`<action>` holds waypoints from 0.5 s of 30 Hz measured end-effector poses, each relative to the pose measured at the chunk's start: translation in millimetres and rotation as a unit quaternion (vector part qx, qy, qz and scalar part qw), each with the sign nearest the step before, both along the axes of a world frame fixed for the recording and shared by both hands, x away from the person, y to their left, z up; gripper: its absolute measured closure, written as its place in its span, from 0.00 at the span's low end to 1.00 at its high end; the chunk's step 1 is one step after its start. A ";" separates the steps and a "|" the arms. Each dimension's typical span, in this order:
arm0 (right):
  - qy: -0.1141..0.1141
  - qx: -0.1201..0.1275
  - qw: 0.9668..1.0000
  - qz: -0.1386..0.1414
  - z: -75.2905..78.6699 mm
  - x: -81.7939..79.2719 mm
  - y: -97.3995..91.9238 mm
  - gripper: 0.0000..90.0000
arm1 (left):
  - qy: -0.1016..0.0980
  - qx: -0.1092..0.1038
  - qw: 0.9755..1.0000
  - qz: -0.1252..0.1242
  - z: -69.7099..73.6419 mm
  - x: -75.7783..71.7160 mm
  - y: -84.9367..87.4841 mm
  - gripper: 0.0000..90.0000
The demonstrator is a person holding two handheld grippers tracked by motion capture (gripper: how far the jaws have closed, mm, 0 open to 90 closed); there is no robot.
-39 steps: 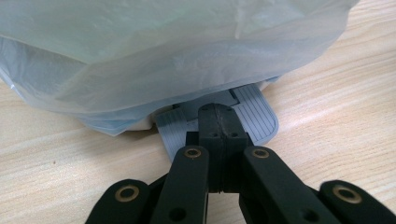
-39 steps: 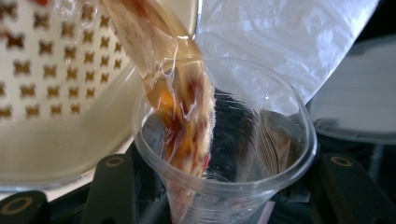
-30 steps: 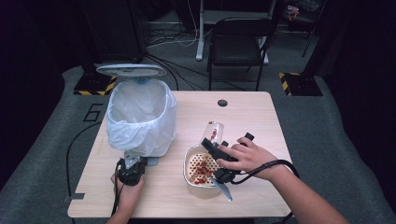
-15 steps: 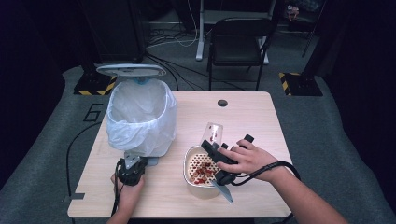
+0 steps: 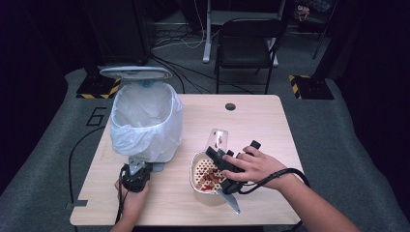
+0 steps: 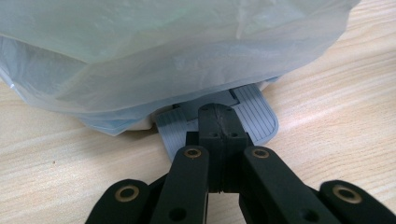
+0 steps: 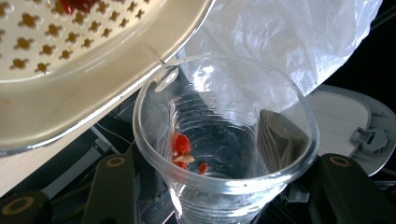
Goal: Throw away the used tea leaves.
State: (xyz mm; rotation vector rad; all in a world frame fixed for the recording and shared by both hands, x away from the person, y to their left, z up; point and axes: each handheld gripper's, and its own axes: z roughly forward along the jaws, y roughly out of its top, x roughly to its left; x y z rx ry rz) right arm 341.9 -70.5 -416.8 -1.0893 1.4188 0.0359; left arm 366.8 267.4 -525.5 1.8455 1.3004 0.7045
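Note:
A clear plastic cup (image 5: 217, 138) with a few red scraps (image 7: 181, 147) stuck inside is held tilted over a cream perforated bowl (image 5: 205, 176) that holds red bits. My right gripper (image 5: 221, 157) is shut on the cup (image 7: 224, 140), one jaw on each side of its wall. The bowl's rim (image 7: 93, 60) lies just beside the cup's mouth. At the table's left stands a pedal bin (image 5: 145, 121) lined with a white bag, its lid (image 5: 135, 72) raised. My left gripper (image 6: 218, 123) is shut, and its tips rest on the bin's grey pedal (image 6: 252, 116).
The bag (image 7: 289, 37) and the open lid (image 7: 345, 121) lie beyond the cup. A round cable hole (image 5: 230, 106) sits near the table's far edge. A black chair (image 5: 246, 43) stands behind the table. Cables trail from both grippers.

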 end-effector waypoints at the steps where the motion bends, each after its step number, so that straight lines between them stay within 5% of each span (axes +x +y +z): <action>1: 0.001 0.002 1.000 0.002 -0.2 0.1 0.6 0.50 | 0.000 -0.001 1.000 0.000 0.0 0.0 0.0 1.00; 15: -0.004 0.001 1.000 0.006 3.2 -2.0 0.9 0.50 | -0.002 -0.002 1.000 0.001 -0.3 0.1 -0.1 1.00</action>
